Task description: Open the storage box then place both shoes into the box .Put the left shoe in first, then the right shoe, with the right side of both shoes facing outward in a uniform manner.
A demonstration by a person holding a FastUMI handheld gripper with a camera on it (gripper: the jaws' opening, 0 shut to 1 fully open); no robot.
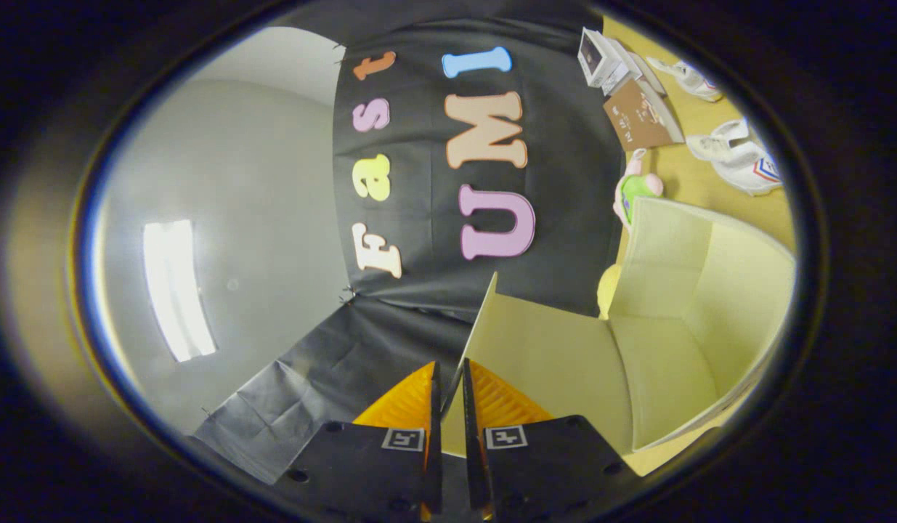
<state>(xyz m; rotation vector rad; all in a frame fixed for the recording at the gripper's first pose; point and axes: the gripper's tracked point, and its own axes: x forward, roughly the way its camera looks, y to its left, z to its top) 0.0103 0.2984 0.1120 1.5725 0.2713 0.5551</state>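
Black cloth hangs as the booth wall (564, 181) behind everything, with a pale grey ceiling and a bright light panel off to one side of it. Below the cloth runs the wooden table (702, 189), and on it stands the cream storage box (680, 327), its inside bare as far as I can see. My gripper (448, 396) is nearly closed, and the thin lid flap (535, 349) of the box runs edge-on between my fingers; I judge that I am pinching it and swinging it open, though I cannot see both pads actually pressing. So the opening step looks to be under way or almost done. Both white shoes, the nearer shoe (742, 156) and the farther shoe (691, 76), lie on the table well beyond the box, untouched, so both placements are left, left shoe first. A green and pink plush toy (637, 190) sits just behind the box, with some small cartons (630, 87) farther back.
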